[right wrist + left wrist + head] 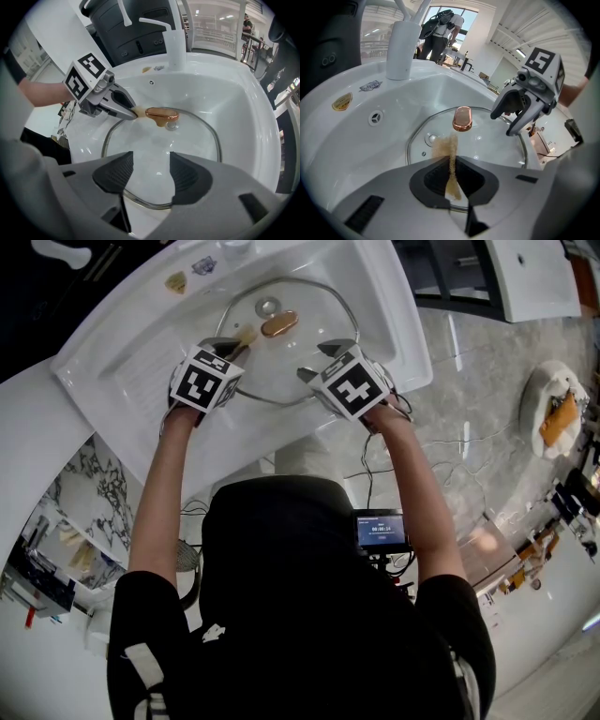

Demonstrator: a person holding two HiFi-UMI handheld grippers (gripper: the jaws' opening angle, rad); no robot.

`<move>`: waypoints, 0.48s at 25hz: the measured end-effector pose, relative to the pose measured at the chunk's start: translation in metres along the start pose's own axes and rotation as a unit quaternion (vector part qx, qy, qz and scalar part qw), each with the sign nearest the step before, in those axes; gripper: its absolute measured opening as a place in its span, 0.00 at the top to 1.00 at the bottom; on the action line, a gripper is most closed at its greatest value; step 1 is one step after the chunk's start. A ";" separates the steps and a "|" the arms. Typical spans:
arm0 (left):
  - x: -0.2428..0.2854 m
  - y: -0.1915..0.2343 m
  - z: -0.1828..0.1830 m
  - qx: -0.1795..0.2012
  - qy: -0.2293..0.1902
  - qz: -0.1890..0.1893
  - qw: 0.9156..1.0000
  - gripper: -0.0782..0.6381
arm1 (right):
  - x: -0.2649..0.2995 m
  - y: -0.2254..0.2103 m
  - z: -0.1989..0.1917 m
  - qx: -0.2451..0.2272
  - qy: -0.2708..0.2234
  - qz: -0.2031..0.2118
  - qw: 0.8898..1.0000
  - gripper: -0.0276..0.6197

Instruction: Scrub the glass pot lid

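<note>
The glass pot lid (300, 352) lies flat in the white sink (394, 315), its copper handle (279, 324) near the middle. My left gripper (239, 338) is shut on a thin tan scrub pad (451, 159). The pad's free end rests on the glass just left of the handle (462, 118). In the right gripper view the pad's tip (139, 111) shows beside the handle (161, 114). My right gripper (151, 168) is open and holds nothing, hanging over the lid's near rim (140, 199). It also shows in the left gripper view, as the right gripper (520, 112) above the lid's right side.
A white faucet (401, 49) stands at the sink's back edge, with an overflow hole (375, 117) below it. On the grey marble counter at the right sits a white dish (558, 413) with something orange. A person (440, 28) stands far behind the sink.
</note>
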State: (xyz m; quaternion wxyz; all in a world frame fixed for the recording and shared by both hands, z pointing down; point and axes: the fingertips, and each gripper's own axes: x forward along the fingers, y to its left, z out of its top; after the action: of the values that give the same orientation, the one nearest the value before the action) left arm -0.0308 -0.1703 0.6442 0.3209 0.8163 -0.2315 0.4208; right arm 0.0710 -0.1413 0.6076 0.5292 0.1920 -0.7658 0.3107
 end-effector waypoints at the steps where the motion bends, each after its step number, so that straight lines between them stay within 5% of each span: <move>1: 0.000 0.000 0.000 0.000 -0.001 0.001 1.000 0.86 | 0.000 0.000 0.000 0.001 -0.001 0.000 1.000 0.60; 12: -0.015 -0.005 -0.005 0.041 -0.012 0.035 0.998 0.86 | -0.003 -0.006 0.003 0.060 -0.055 -0.047 0.996 0.63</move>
State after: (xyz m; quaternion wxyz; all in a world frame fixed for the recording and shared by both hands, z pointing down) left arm -0.0383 -0.1619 0.6316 0.2693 0.8251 -0.2459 0.4315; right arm 0.0734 -0.1475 0.6061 0.4878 0.2755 -0.7640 0.3200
